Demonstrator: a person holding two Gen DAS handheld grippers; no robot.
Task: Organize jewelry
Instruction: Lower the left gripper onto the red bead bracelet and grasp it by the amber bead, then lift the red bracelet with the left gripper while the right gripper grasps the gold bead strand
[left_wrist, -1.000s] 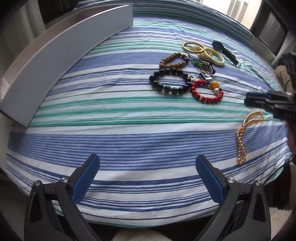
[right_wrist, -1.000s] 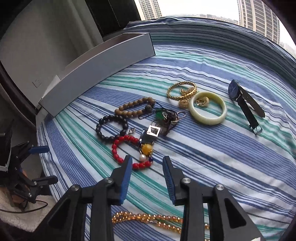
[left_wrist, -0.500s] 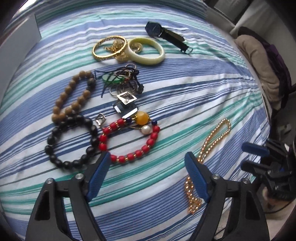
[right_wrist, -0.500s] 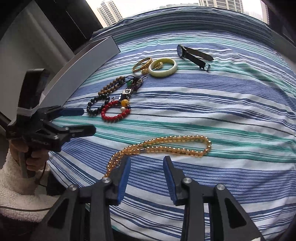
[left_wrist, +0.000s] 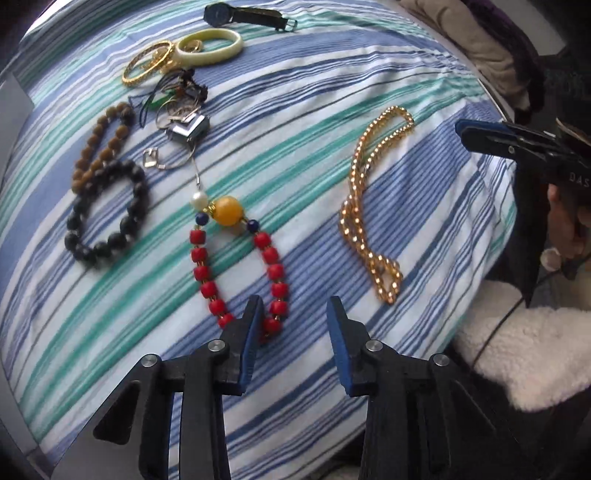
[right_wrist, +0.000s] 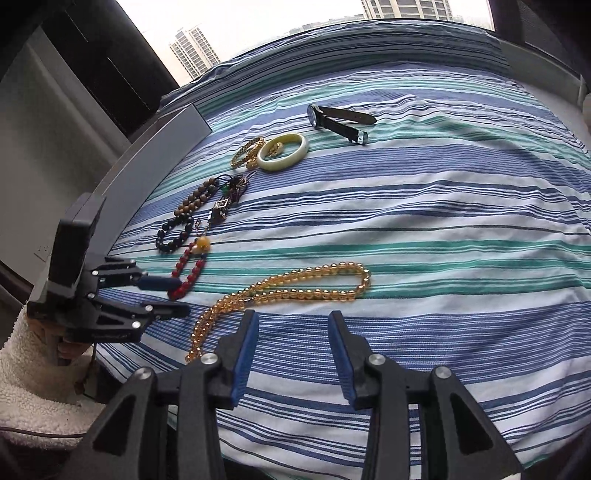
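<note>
Jewelry lies on a striped bedspread. A red bead bracelet with a yellow bead and a pearl lies under my left gripper. Its jaws are closing. The left fingertip covers the bracelet's near end, and one red bead shows just inside the gap, unpressed. From the right wrist view the left gripper reaches in over that red bracelet. My right gripper is partly open over bare cloth, just short of a gold bead necklace. The same gold necklace lies right of the red bracelet.
Farther off lie a black bead bracelet, a brown bead bracelet, a tangle of pendants, a gold bangle, a pale bangle and a watch. A grey box runs along the bed's left edge.
My left gripper swung in over the jewelry onto the red bracelet's near end, and its jaws narrowed a lot. The right gripper pulled back from the pile to the gold necklace.
</note>
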